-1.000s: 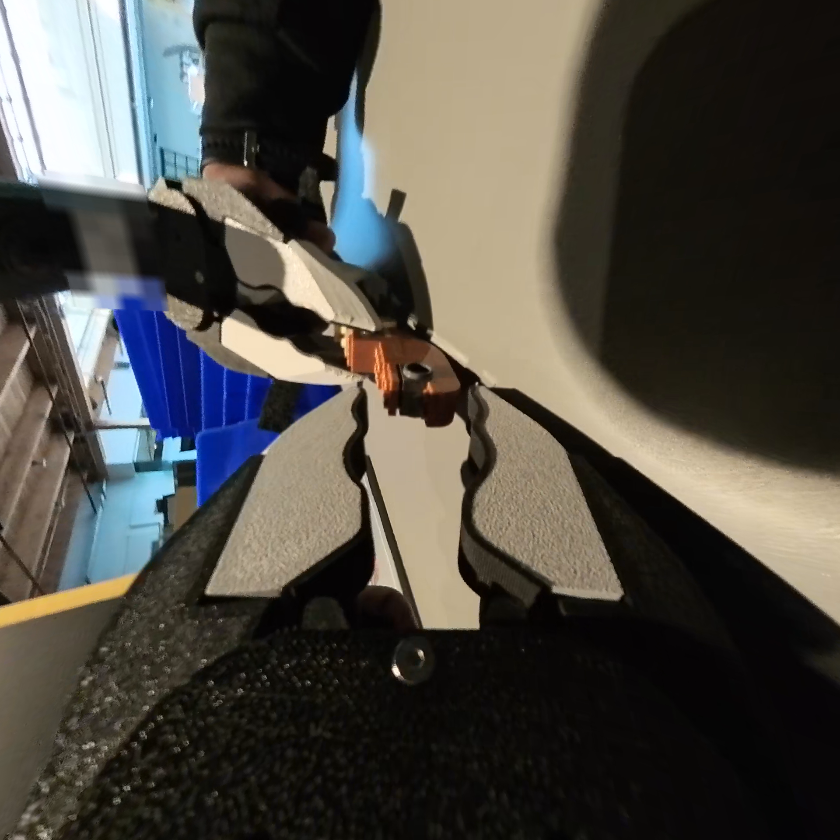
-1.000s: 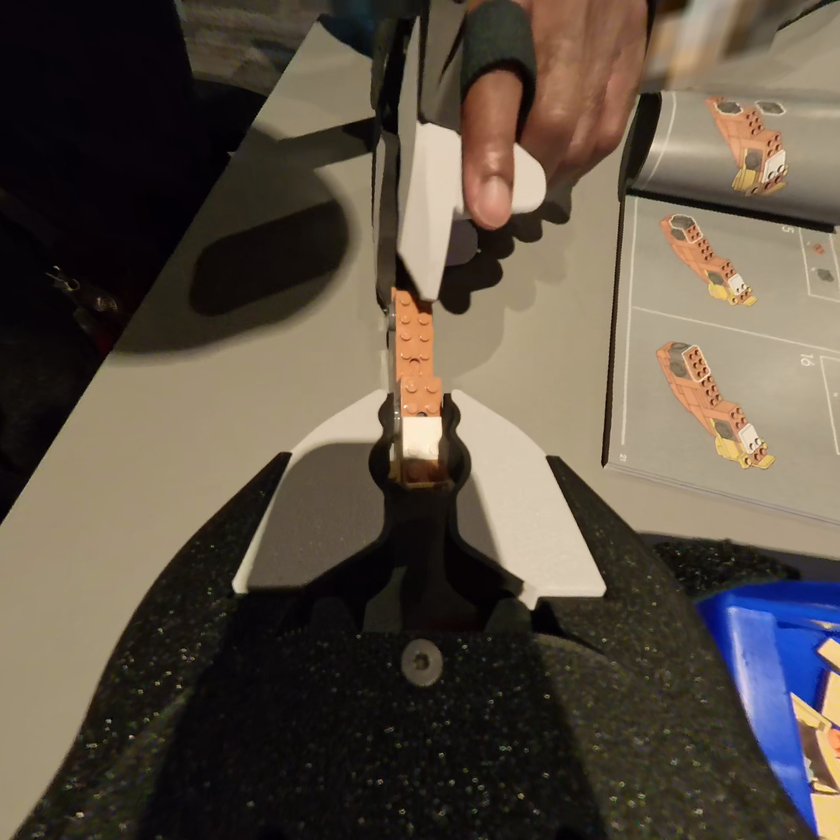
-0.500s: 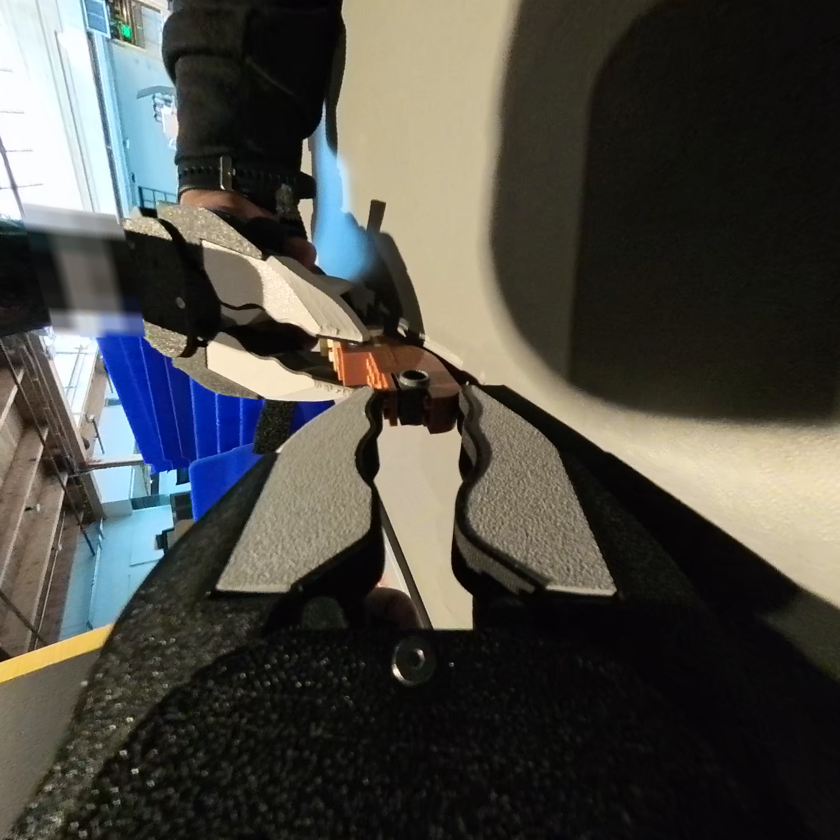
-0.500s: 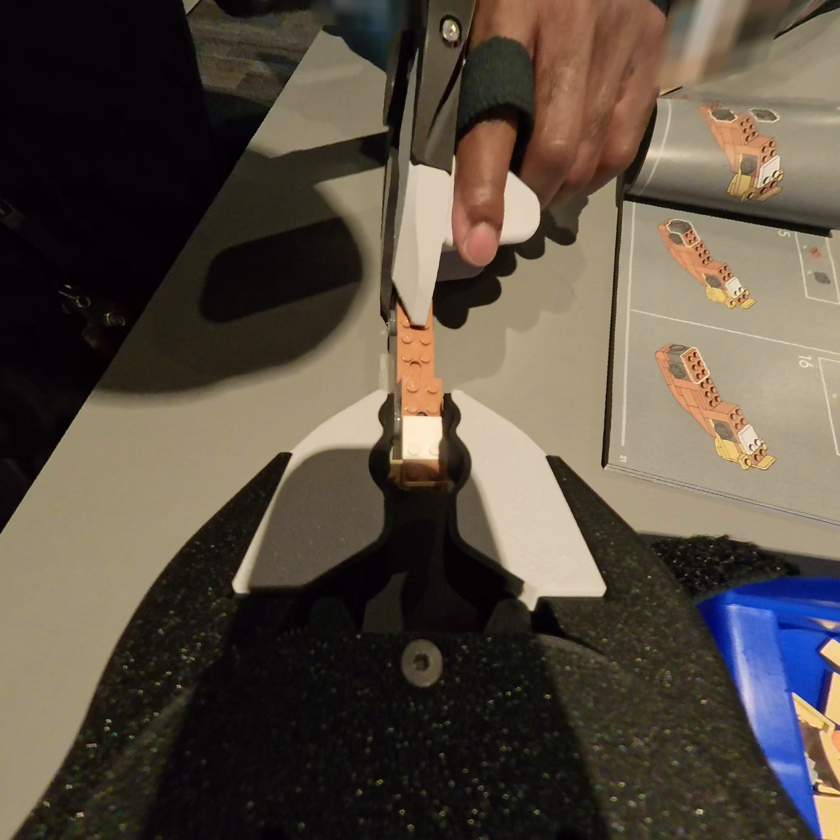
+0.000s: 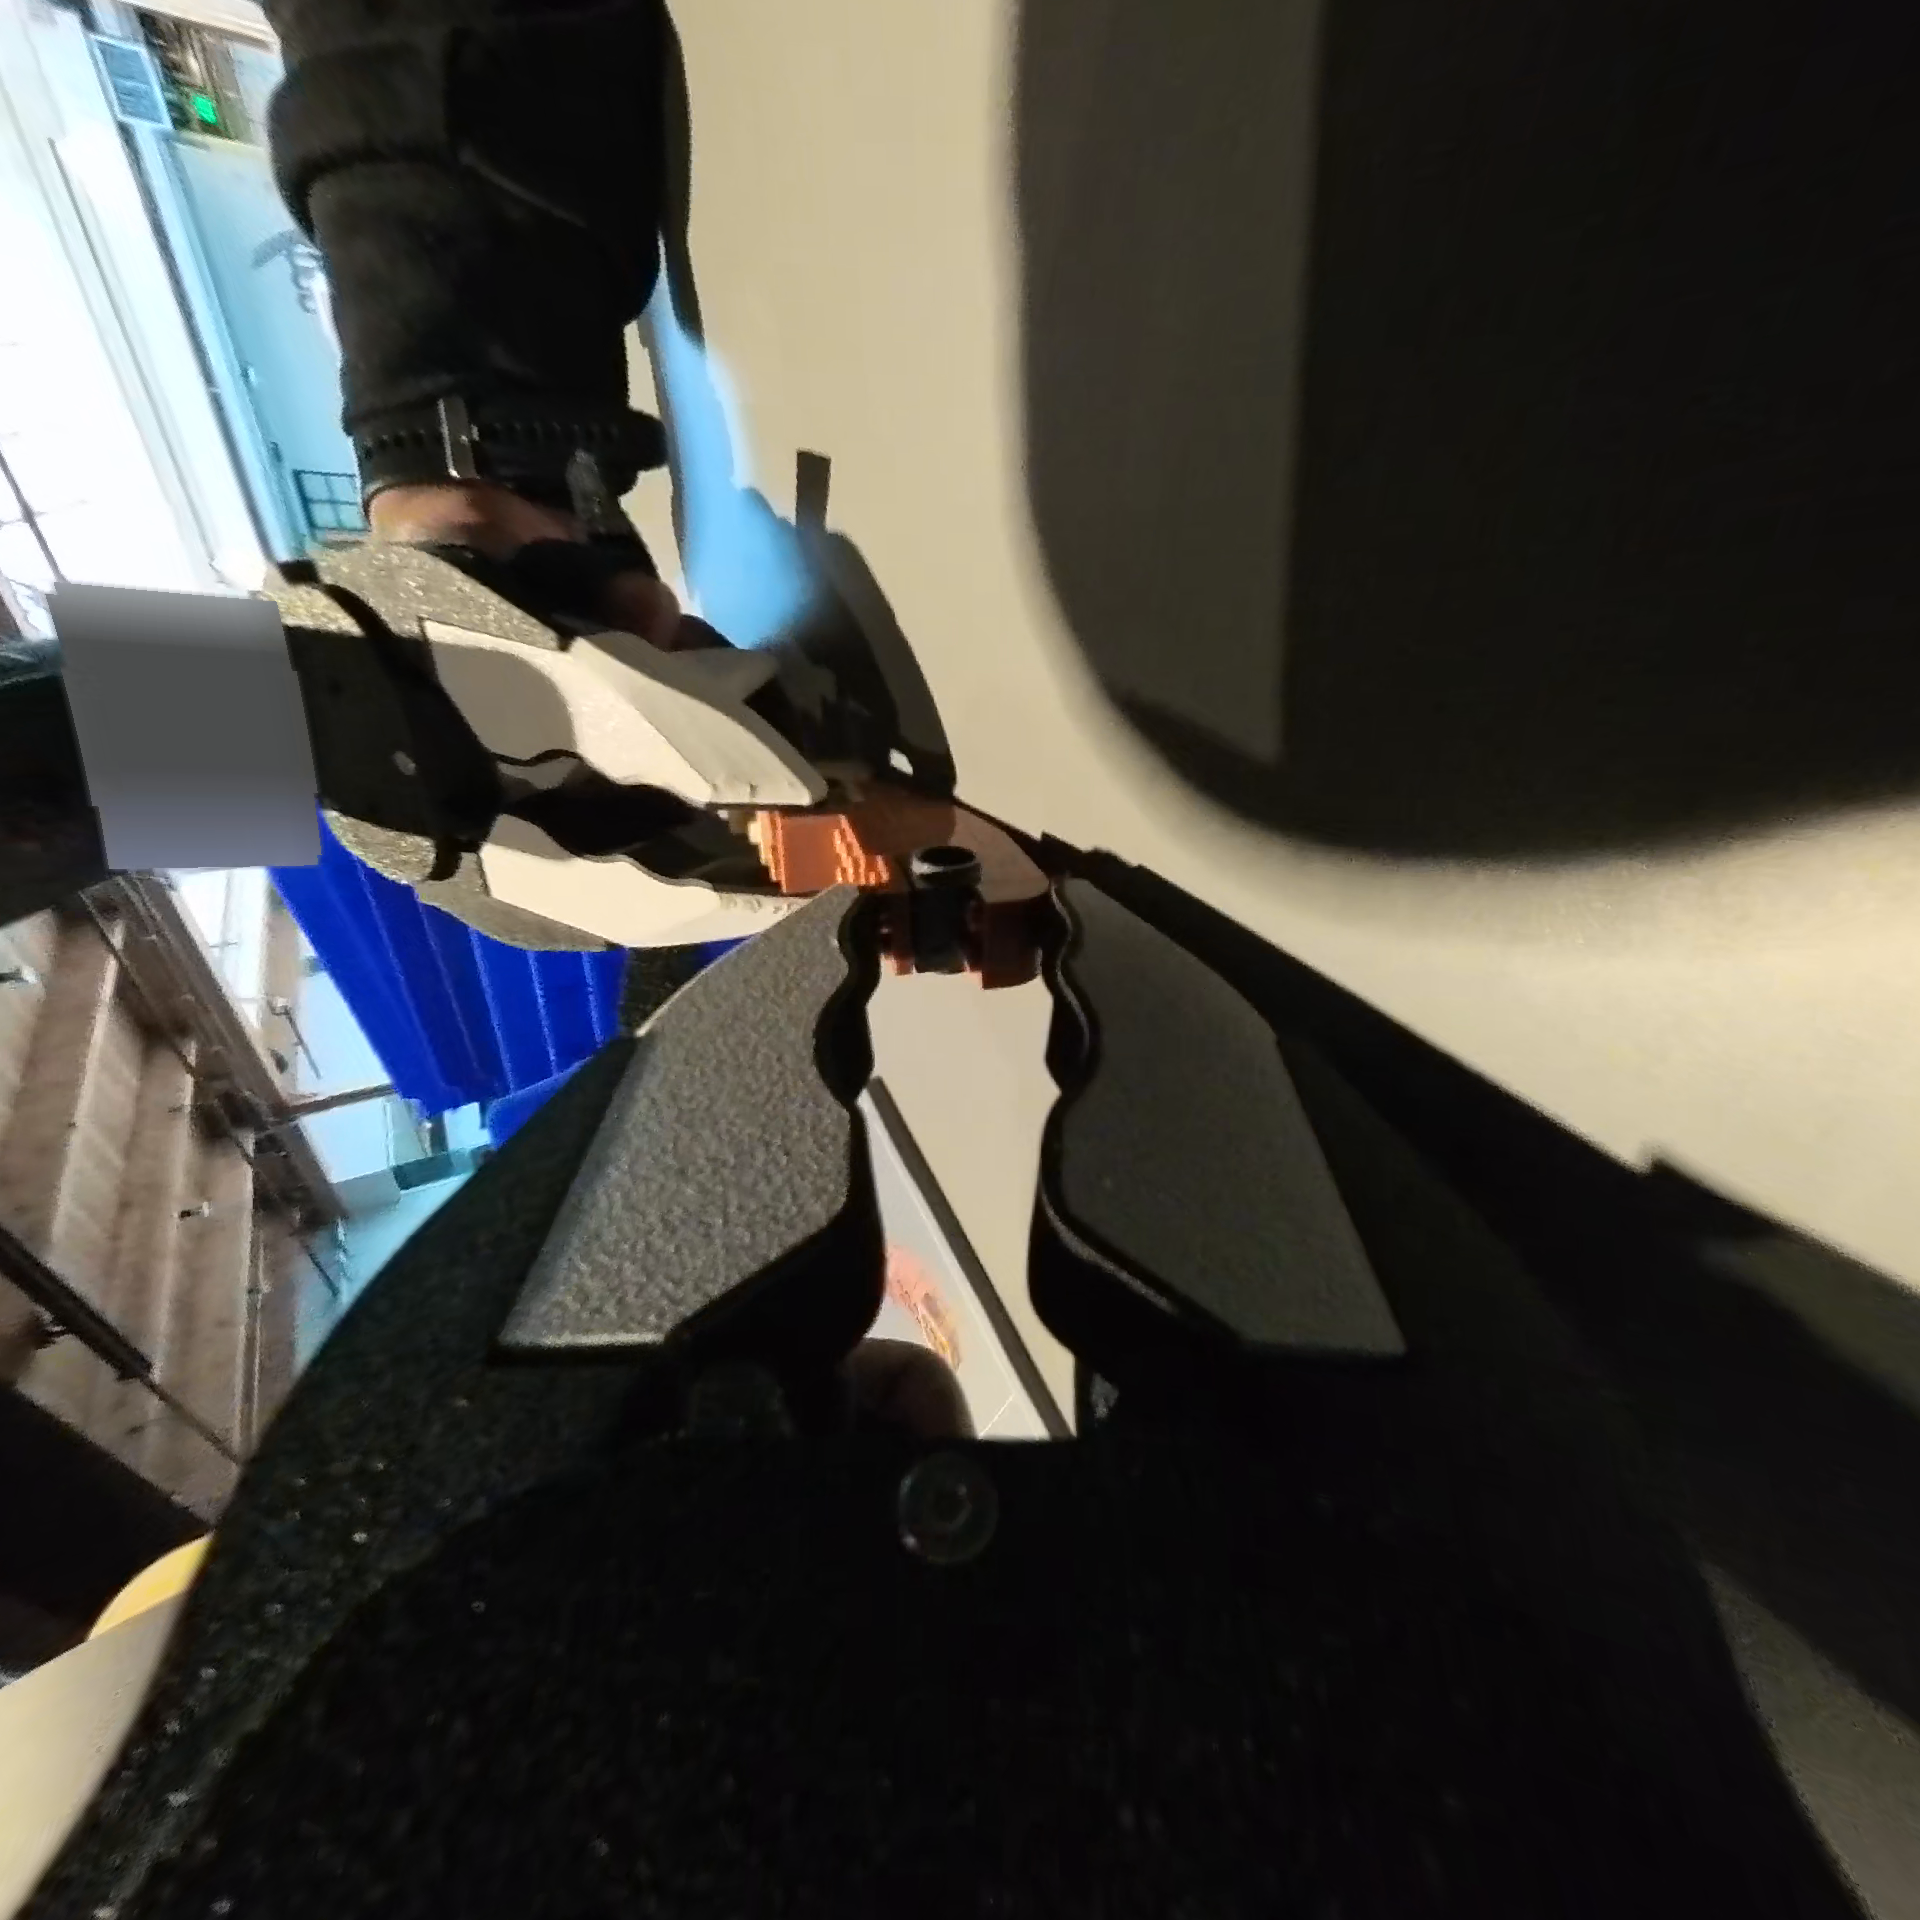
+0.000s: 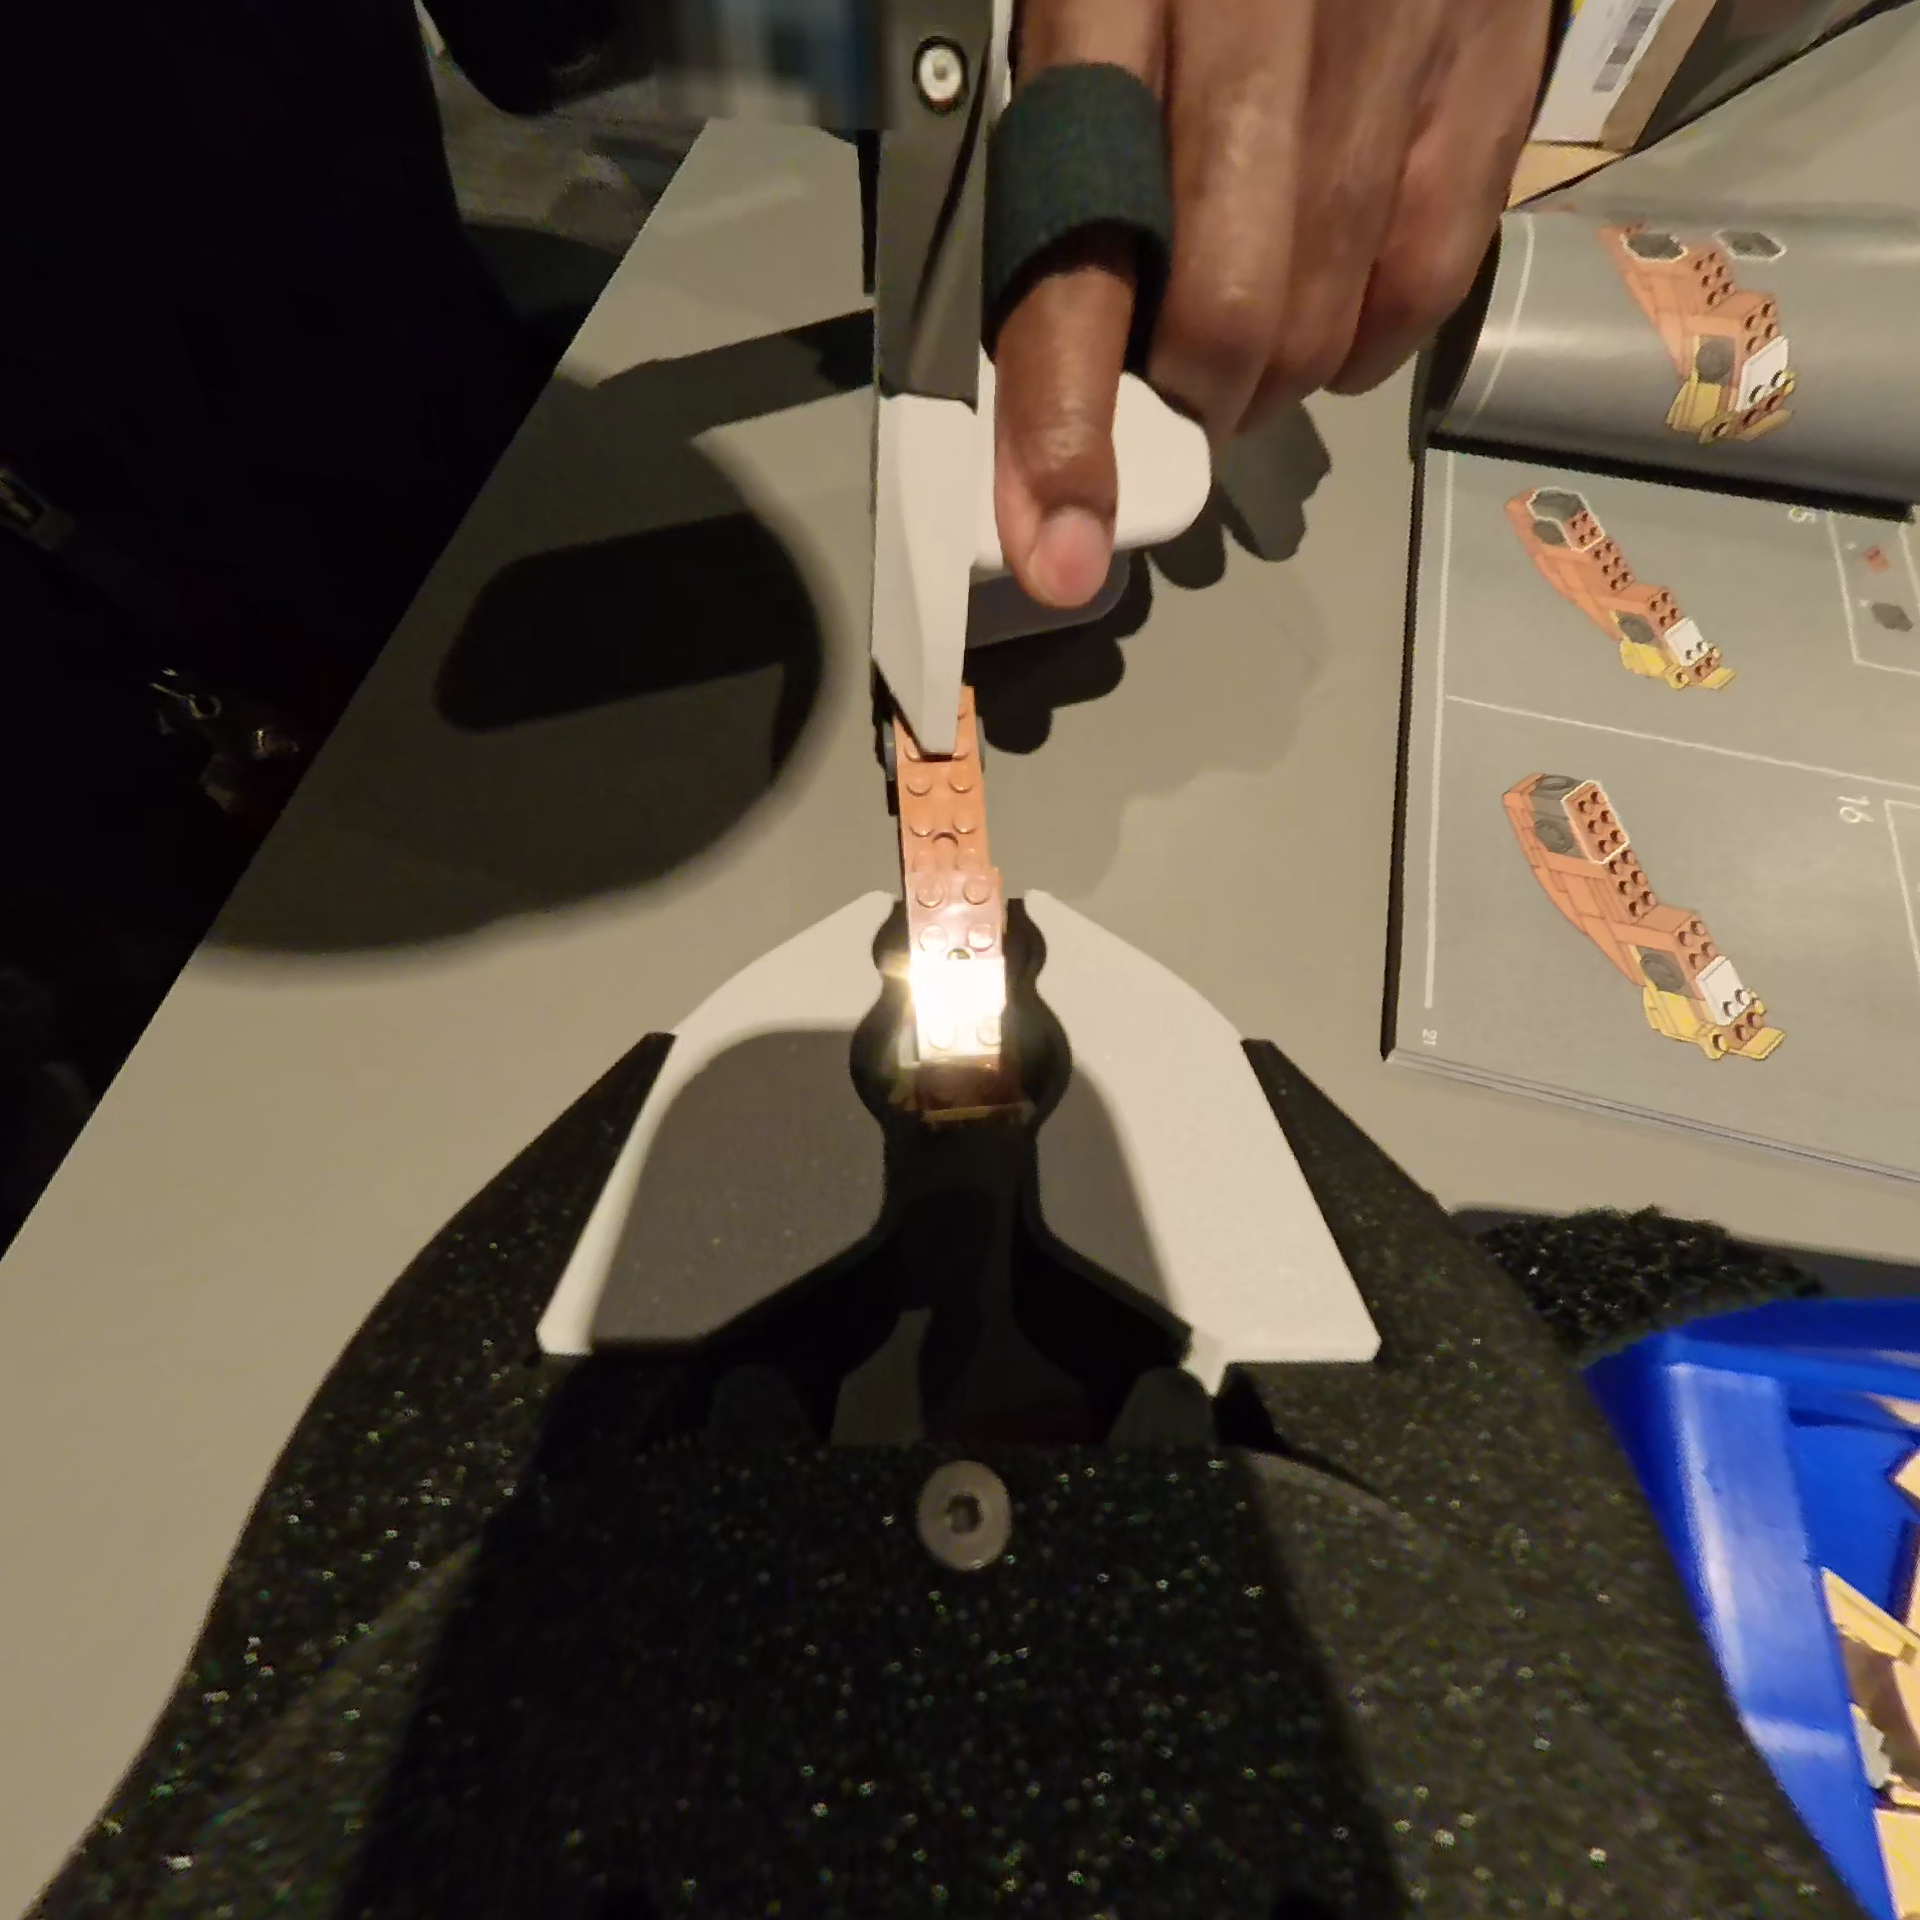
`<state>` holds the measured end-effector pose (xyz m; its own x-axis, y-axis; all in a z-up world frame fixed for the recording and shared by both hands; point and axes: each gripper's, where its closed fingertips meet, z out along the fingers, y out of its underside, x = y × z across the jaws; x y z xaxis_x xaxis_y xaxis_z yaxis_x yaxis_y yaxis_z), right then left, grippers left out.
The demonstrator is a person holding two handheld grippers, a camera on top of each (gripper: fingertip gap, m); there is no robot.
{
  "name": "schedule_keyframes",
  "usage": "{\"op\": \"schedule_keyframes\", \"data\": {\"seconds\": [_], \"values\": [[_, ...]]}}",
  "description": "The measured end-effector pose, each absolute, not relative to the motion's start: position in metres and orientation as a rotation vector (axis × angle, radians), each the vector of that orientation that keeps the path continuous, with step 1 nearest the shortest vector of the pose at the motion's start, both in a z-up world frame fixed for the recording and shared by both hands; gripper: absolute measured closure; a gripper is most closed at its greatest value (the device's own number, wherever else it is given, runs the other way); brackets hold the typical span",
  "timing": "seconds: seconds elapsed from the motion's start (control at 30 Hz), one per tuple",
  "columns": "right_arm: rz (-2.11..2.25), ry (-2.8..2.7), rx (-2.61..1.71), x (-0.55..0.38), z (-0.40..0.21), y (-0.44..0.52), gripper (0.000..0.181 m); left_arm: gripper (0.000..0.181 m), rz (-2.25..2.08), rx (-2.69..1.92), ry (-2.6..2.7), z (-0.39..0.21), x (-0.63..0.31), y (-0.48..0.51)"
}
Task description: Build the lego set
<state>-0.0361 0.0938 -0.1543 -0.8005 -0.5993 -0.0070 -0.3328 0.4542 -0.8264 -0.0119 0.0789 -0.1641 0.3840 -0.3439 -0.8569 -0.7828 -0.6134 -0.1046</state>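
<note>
Right wrist view shows your right gripper [image 6: 954, 935] closed on the near end of the orange lego assembly [image 6: 943, 831], with a white brick at that end washed out by glare. The assembly reaches forward, above the grey table [image 6: 312, 935], to your left gripper [image 6: 925, 717], whose light finger comes down over its far end; your hand [image 6: 1195, 208] with a black finger sleeve steadies that gripper from above. To the right an open instruction booklet [image 6: 1662, 831] lies on the table, printed with step numbers and pictures of the orange model; its top page curls out of frame. A blue bin [image 6: 1766, 1507] sits at the lower right, cut off, its tan contents hard to make out.

Left wrist view is tilted and partly blurred. Your left gripper [image 5: 956, 935] has its dark fingers set narrowly either side of the assembly [image 5: 935, 914], around a small black round piece on it; whether the fingers actually press it you cannot tell. The right gripper [image 5: 769, 842] enters from the left, clamped on the assembly's other end. A grey patch covers part of that gripper's body.
</note>
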Motion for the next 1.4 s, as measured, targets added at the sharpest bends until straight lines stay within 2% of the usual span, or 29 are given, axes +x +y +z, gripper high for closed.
{"op": "schedule_keyframes", "data": {"seconds": [0.13,0.33,0.47,0.57,0.73,1.17,1.4], "values": [[-1.293,2.423,-0.768,-0.041,-0.152,0.091,0.162,0.15,1.108,-2.146,0.821,-0.163,-0.014,0.077],[-1.471,2.461,-0.722,-0.052,-0.137,0.083,0.13,0.15,0.907,-2.061,0.266,-0.145,-0.023,0.073],[-1.713,2.582,-0.688,-0.07,-0.11,0.081,0.124,0.151,0.828,-1.877,-0.099,-0.114,-0.035,0.066],[-1.932,2.583,-0.503,-0.084,-0.084,0.083,0.12,0.151,0.79,-1.742,-0.249,-0.093,-0.038,0.061],[-2.066,2.686,-0.514,-0.087,-0.067,0.088,0.121,0.151,0.719,-1.623,-0.363,-0.077,-0.038,0.058],[-1.618,2.965,-1.367,-0.049,-0.093,0.053,0.132,0.152,0.75,-1.898,-0.298,-0.09,-0.033,0.059],[-1.531,2.957,-1.469,-0.043,-0.098,0.043,0.139,0.152,0.783,-2.05,-0.191,-0.086,-0.027,0.056]]}}
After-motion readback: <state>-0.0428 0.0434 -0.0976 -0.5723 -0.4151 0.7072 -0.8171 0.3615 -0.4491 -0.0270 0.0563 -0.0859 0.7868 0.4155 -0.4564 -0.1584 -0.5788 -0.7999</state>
